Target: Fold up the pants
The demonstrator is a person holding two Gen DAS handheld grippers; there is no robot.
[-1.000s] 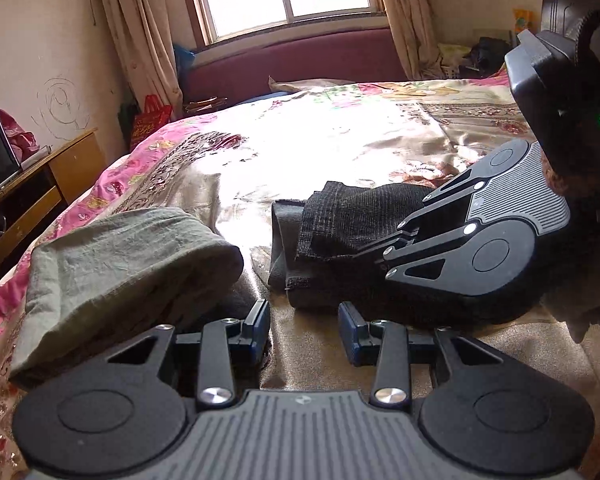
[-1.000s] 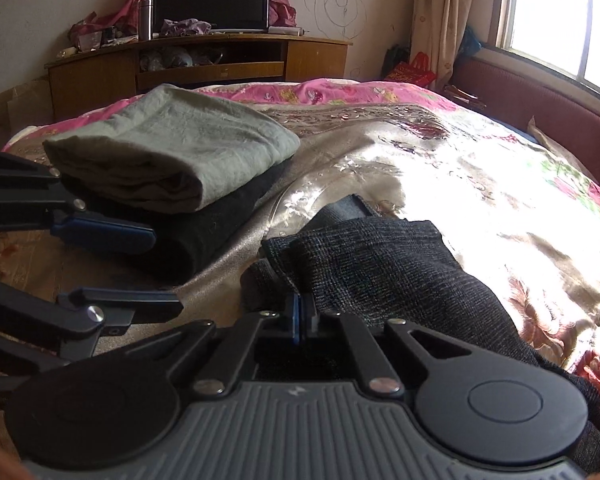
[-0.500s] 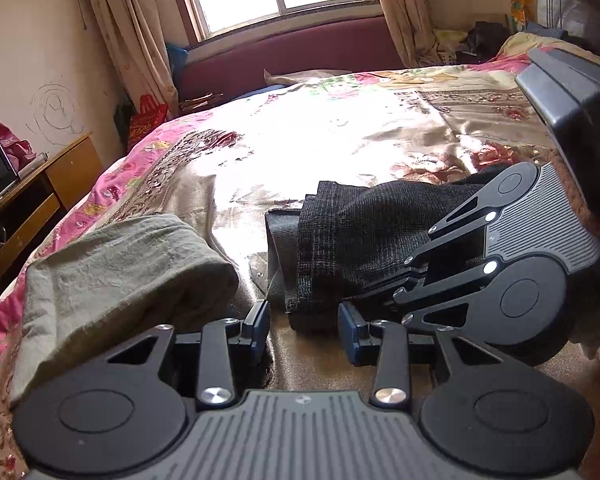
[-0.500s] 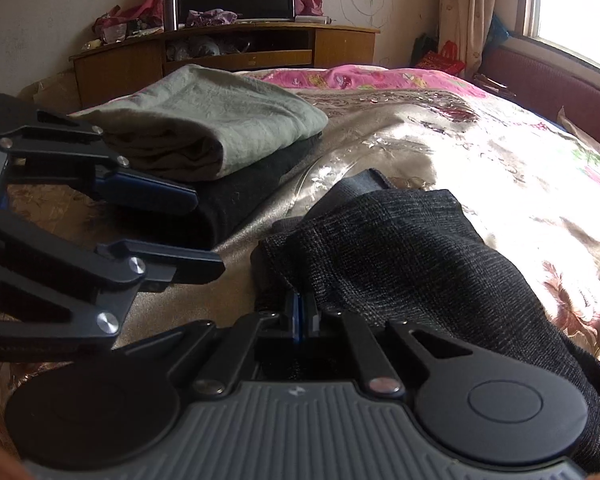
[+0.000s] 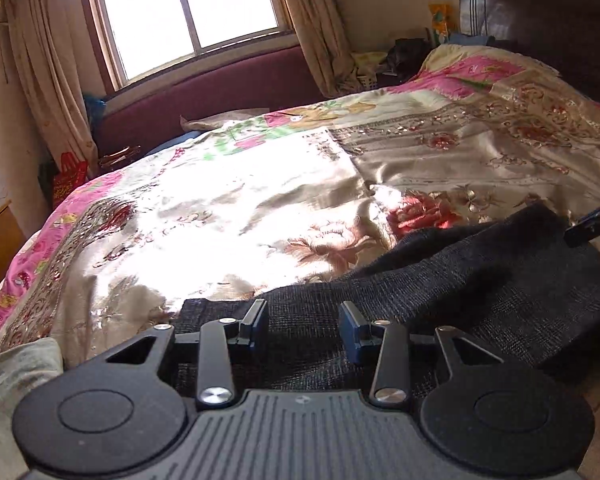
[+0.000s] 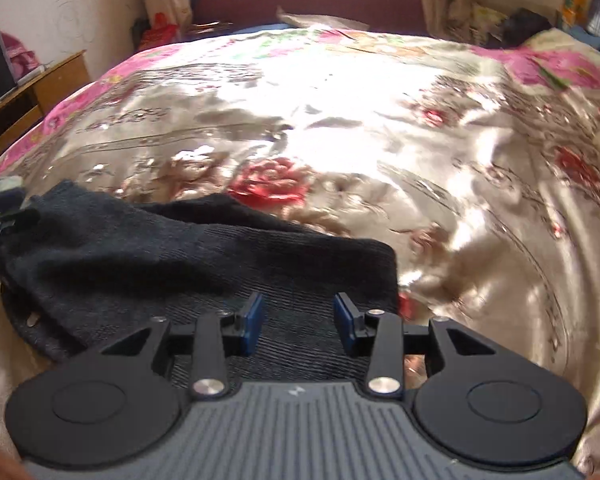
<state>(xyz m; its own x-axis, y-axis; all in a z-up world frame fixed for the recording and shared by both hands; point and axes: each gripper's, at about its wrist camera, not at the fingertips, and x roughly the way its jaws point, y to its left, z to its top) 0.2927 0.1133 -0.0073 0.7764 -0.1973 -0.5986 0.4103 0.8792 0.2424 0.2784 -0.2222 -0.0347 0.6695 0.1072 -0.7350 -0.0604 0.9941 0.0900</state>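
The dark charcoal pants (image 5: 480, 292) lie folded in a long strip on the shiny floral bedspread (image 5: 240, 216). My left gripper (image 5: 303, 326) is open and hovers over the near edge of the pants' left end. In the right wrist view the pants (image 6: 180, 264) run from the left edge to the middle. My right gripper (image 6: 298, 324) is open over the pants' right end, with the cloth below its fingers. A tip of the right gripper (image 5: 596, 224) shows at the right edge of the left wrist view.
A folded grey-green garment (image 5: 8, 392) lies at the lower left. A wooden cabinet (image 6: 32, 96) stands left of the bed. A maroon bench (image 5: 204, 100) and a window (image 5: 188, 12) are behind the bed, and a dark headboard (image 5: 540, 8) is at the right.
My right gripper has let go of the pants and opened, and swung to face the window. My left gripper has moved right over the pants. The pants now lie flatter.
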